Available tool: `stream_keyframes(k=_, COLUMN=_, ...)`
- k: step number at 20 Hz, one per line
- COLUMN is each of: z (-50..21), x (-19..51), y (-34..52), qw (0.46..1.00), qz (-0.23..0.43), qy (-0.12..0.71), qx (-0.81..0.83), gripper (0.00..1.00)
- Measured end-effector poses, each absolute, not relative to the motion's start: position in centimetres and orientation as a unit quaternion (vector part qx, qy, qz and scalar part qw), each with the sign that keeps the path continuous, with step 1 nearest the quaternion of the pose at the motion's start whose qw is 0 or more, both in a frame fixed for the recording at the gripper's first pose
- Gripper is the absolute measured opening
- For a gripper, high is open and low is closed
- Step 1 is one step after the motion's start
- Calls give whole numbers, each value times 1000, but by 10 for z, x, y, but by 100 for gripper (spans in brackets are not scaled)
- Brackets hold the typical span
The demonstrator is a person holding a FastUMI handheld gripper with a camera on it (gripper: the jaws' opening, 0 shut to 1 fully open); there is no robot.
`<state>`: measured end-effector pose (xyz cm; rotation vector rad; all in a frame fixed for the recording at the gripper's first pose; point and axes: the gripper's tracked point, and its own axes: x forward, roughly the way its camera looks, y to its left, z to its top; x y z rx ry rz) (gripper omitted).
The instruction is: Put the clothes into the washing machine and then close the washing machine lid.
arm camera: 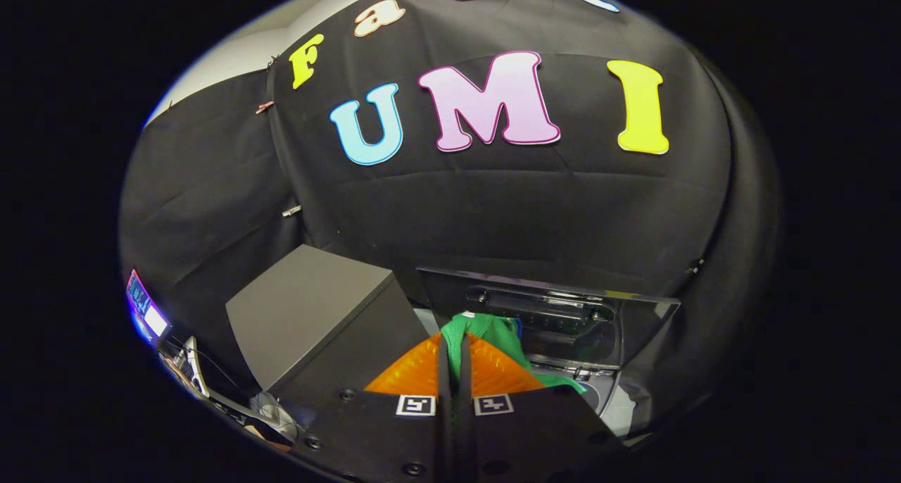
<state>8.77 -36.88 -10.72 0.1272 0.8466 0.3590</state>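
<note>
Booth: gripper [454,346] clamps green cloth [493,331].

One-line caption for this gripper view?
Orange-fingered gripper shut on green cloth garment, beside open-lidded washing machine.

Dark box [310,314] (grey) beside the washing machine [605,391].

Gripper [454,356] with both orange fingers [412,374] drawn close, pinching green cloth [486,331] in the narrow gap between them.
</note>
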Motion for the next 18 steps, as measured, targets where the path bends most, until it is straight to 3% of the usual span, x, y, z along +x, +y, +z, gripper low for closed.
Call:
stream_keyframes(k=7, z=-156, x=67, y=-369, qw=872, qz=165, qy=455, qx=72, gripper=5)
stream_keyframes(k=18, z=-280, x=25, y=-405, qw=842, qz=63, qy=536, qx=11, gripper=6)
